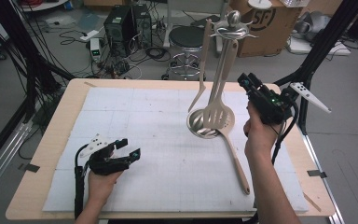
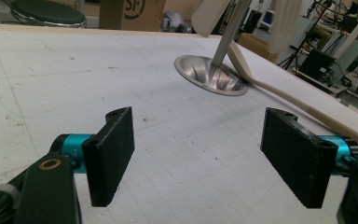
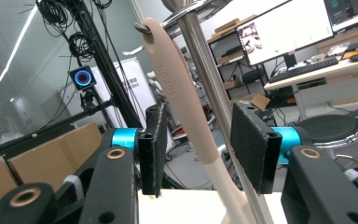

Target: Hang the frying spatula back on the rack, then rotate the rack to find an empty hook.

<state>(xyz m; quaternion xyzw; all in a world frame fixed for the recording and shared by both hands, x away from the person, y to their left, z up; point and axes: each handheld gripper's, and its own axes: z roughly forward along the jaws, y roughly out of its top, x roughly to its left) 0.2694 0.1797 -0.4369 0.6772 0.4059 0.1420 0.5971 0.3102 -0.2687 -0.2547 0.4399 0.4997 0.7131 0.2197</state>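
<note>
A steel utensil stand [image 1: 233, 18] rises from a round base [image 1: 196, 124] on the white mat; its base [image 2: 209, 77] also lies ahead in the left gripper view. A beige slotted spatula [image 1: 217, 116] and a narrow beige utensil [image 1: 203, 65] hang from it. Another beige utensil [image 1: 237, 158] lies on the mat beside the base. My right gripper [image 1: 248, 83] is raised to the right of the stand, and in the right gripper view [image 3: 198, 149] a hanging beige handle [image 3: 172, 79] and the pole [image 3: 205, 70] stand between its jaws with a gap left. My left gripper [image 1: 128, 148] rests open and empty at the front left [image 2: 198, 158].
The white mat [image 1: 144, 116] covers a wooden table [image 1: 37, 177]. Behind the table stand a stool [image 1: 186, 39], a cardboard box [image 1: 261, 23] and a computer tower [image 1: 121, 23]. Black frame posts flank the table on both sides.
</note>
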